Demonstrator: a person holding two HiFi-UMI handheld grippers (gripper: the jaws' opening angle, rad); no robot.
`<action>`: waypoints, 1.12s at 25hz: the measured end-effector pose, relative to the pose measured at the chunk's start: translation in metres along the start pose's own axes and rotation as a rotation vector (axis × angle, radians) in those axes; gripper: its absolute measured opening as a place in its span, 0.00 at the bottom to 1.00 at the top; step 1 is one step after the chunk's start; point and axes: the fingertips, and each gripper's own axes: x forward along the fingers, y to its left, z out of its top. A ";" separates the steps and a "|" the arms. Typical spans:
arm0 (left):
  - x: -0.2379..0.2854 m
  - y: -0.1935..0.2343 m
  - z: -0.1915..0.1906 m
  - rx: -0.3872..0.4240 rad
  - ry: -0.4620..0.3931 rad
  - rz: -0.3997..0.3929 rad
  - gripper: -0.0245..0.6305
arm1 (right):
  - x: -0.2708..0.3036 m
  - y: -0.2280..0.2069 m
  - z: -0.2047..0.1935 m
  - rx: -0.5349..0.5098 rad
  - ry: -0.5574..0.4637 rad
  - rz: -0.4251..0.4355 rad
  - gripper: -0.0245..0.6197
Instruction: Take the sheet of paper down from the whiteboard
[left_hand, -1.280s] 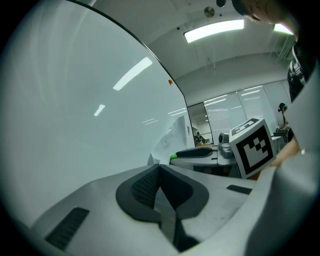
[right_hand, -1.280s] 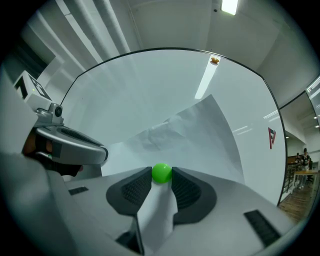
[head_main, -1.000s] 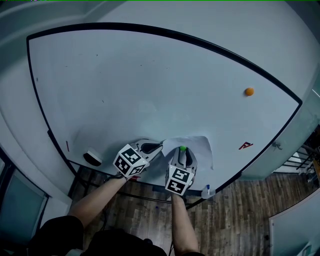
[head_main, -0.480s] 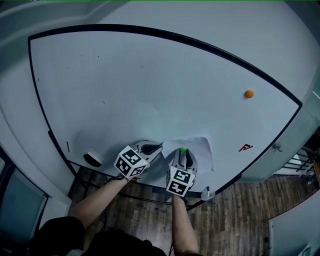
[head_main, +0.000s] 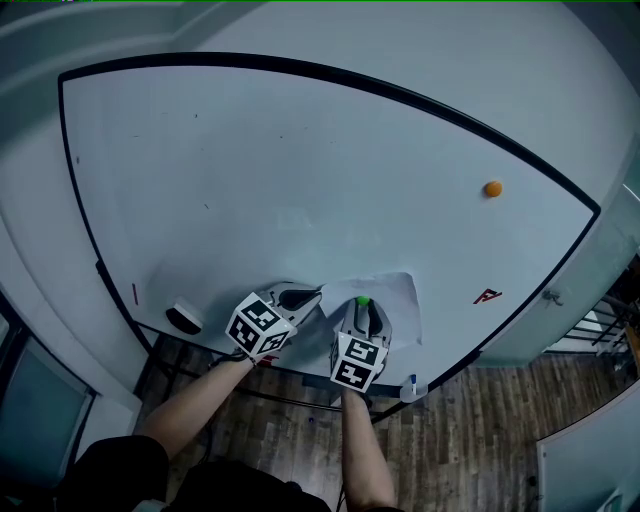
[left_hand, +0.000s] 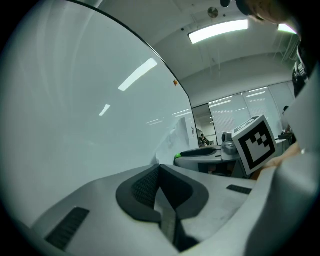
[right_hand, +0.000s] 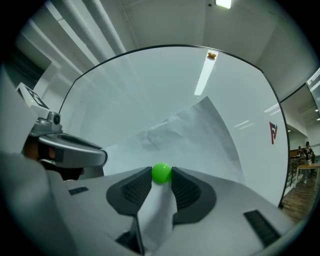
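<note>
The white sheet of paper (head_main: 398, 300) (right_hand: 200, 135) hangs crumpled low on the whiteboard (head_main: 300, 170). A green round magnet (head_main: 363, 300) (right_hand: 161, 172) sits on its lower left part. My right gripper (head_main: 364, 306) (right_hand: 161, 176) points level at the board, its pads closed on the magnet from both sides. My left gripper (head_main: 314, 296) (left_hand: 159, 169) comes in from the left, and its jaws are pinched together on the sheet's left edge (left_hand: 176, 136). The paper's lower border is hidden behind the right gripper.
An orange magnet (head_main: 493, 188) (right_hand: 212, 55) sticks to the board at upper right, and a red mark (head_main: 487, 296) (right_hand: 273, 133) lies right of the paper. An eraser (head_main: 185, 317) rests at the board's lower left. A small white and blue item (head_main: 408, 387) stands on the ledge.
</note>
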 end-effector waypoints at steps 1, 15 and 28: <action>0.000 0.000 0.000 0.001 0.000 0.001 0.07 | 0.000 0.000 0.000 0.001 0.000 0.000 0.25; -0.009 0.003 0.000 -0.001 0.013 0.030 0.07 | -0.002 -0.011 -0.006 0.012 0.017 0.002 0.25; -0.012 0.009 0.000 -0.026 0.003 0.059 0.07 | -0.001 -0.015 -0.007 -0.006 0.023 0.012 0.25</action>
